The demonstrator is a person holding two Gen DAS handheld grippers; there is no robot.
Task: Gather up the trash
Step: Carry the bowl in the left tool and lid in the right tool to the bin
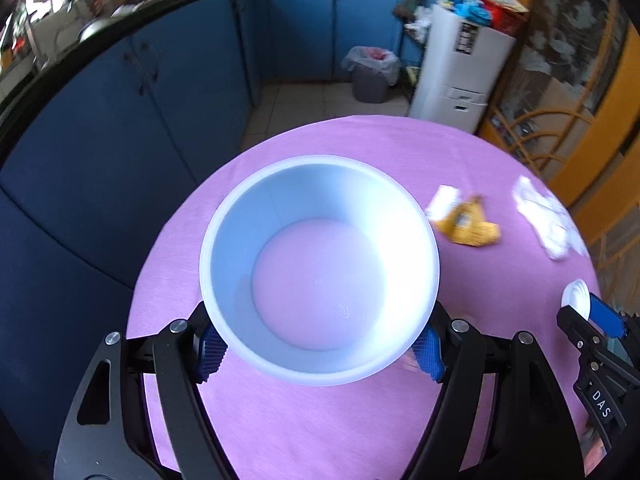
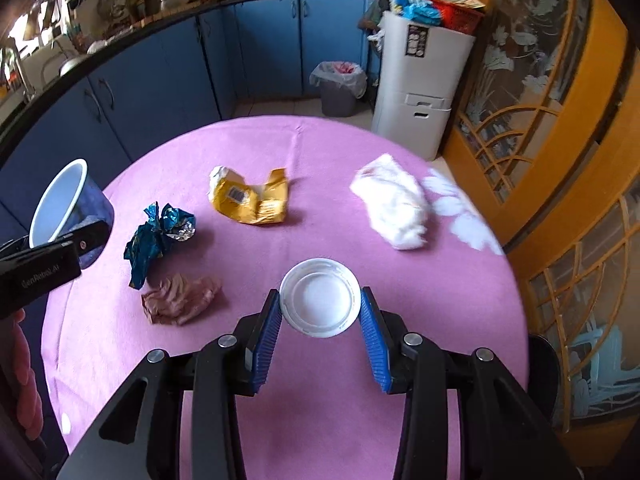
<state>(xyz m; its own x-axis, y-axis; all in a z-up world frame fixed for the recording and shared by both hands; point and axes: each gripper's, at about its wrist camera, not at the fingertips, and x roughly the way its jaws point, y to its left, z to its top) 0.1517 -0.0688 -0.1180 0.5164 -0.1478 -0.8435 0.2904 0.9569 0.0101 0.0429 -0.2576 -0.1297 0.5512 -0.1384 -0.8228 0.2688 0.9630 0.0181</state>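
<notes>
My left gripper (image 1: 320,350) is shut on a white plastic tub (image 1: 318,268), held above the pink tablecloth with its empty inside facing the camera; the same tub (image 2: 58,204) shows at the left of the right wrist view. My right gripper (image 2: 320,316) is shut on a round white lid (image 2: 319,298), its blue pads against the rim on both sides; the lid (image 1: 576,298) also peeks in at the right of the left wrist view. On the cloth lie a yellow wrapper (image 2: 252,196), a blue foil wrapper (image 2: 158,236), a crumpled brown paper (image 2: 180,298) and a white tissue wad (image 2: 394,204).
The round table (image 2: 280,400) with its pink cloth fills the foreground. A lined grey waste bin (image 2: 339,88) stands on the floor beyond it, next to a white cabinet (image 2: 420,92). Blue cupboards run along the back and left; an orange glass door stands at the right.
</notes>
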